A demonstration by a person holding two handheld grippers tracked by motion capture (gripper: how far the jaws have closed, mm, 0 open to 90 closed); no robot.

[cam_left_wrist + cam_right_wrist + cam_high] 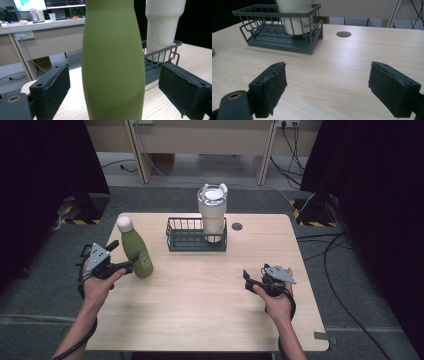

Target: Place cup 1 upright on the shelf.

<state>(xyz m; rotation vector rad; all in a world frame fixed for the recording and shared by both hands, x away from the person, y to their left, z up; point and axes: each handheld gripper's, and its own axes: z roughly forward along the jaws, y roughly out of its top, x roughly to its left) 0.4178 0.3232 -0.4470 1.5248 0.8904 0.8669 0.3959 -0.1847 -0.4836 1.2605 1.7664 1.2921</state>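
Observation:
A green bottle [136, 251] with a white cap stands upright at the left of the table. My left gripper [121, 256] is open around its lower body. In the left gripper view the bottle [113, 62] stands between the two pads [58, 83], with a gap on each side. My right gripper [254, 276] hovers low over the bare table at the right, pointing toward the basket. Its jaws [328, 85] stand apart with nothing between them.
A dark wire basket [172, 240] sits at the back middle with a white lidded tumbler [212, 212] standing in its right end. A round cable hole [237, 226] lies just right of it. Bare wood [200, 295] spans the space between the hands.

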